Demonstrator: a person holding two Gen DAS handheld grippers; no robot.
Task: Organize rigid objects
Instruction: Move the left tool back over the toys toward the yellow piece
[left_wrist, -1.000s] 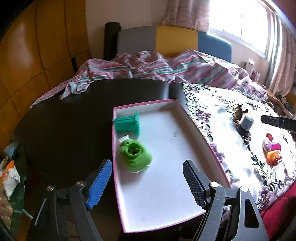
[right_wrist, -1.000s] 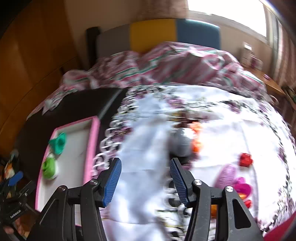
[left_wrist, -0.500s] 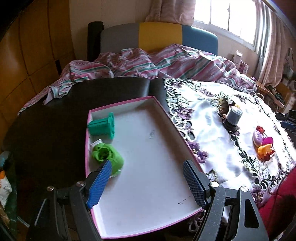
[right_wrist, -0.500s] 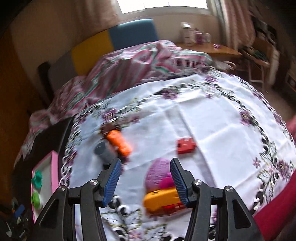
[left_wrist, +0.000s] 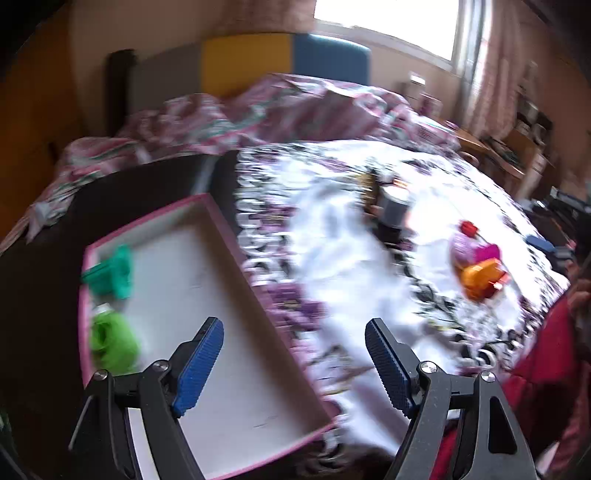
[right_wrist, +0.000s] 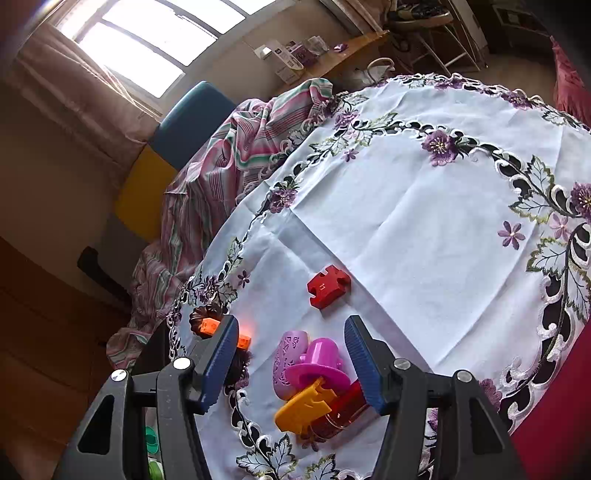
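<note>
Left wrist view, blurred. Left gripper (left_wrist: 293, 354) hangs wide open with nothing between its fingers, above the near right rim of the tray (left_wrist: 225, 225). The tray is white inside with a pink edge and sits on the dark table (left_wrist: 40, 295), beside the embroidered cloth (left_wrist: 343, 258). Two items lie along its left wall: a teal piece (left_wrist: 110, 271) and a green toy (left_wrist: 112, 341), just apart. Probably the sorted set so far; the rest of the tray floor is bare. Out on the cloth: a grey cylinder (left_wrist: 395, 210), a red piece (left_wrist: 468, 229), and an orange toy (left_wrist: 482, 278) in a cluster with pink parts.

Right wrist view, sharp. Right gripper (right_wrist: 291, 360) is also spread wide and holds nothing. The cluster sits between its fingers: a pink cup (right_wrist: 317, 365) on top, a lilac shell (right_wrist: 290, 356) behind, a yellow-orange piece (right_wrist: 304, 408) and a red clear part (right_wrist: 341, 404) below. Looks lined up for a pick from this pile. The parts touch and overlap, so closing may take more than one. The red puzzle piece (right_wrist: 328, 286) lies alone farther out, and an orange block (right_wrist: 209, 326) shows partly behind the left finger.
</note>
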